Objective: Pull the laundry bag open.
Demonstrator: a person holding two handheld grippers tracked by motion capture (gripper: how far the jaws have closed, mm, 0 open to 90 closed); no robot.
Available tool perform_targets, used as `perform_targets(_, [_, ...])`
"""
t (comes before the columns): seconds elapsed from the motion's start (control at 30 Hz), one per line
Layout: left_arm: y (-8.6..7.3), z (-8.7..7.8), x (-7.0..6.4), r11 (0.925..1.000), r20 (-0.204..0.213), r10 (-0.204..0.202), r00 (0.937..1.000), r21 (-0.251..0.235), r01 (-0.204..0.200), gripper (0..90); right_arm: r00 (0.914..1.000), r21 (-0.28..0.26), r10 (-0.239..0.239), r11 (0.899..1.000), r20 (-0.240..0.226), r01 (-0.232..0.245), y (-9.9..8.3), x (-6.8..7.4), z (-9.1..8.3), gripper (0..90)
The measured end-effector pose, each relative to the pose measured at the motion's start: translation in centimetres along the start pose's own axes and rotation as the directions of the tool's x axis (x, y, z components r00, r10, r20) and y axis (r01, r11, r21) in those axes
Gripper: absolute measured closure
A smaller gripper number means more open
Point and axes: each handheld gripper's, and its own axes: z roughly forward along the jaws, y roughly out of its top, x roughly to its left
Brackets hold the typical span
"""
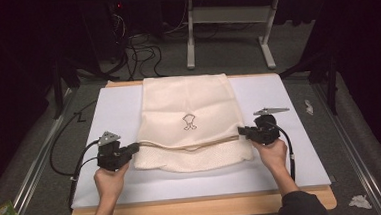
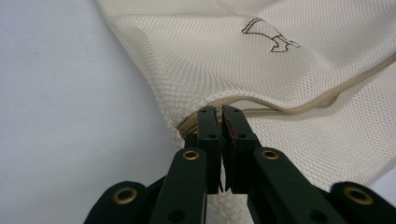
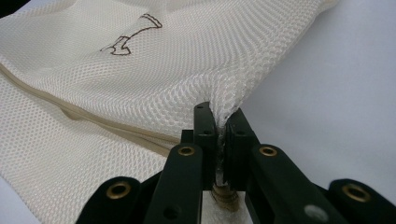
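Nearest the camera, our left claw [image 2: 221,116] pinches the bag [image 2: 261,74] at its zipper [image 2: 280,110] end; our right claw [image 3: 219,119] pinches the opposite side edge. The bag lies flat mid-tabletop [image 1: 301,146], its far edge at the tabletop's far edge, its near part folded over. Risk: the mesh could slip from either shallow pinch if we pull unevenly, and the fold would then skew or drop open.

high view: above, facing forward-down | gripper views: close along jaws | shared: mesh bag [image 1: 189,122] emblem [image 2: 271,36]
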Motion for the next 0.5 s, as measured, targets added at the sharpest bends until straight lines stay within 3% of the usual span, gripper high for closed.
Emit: perform_targets(0.5, [-0.6, 0.8, 0.1, 0.9991, -0.008, 0.002, 1.0000, 0.041, -0.002, 86.9, 0.9999, 0.027, 0.011, 1.000, 0.011, -0.012, -1.3, -0.5, 0.7, 86.2])
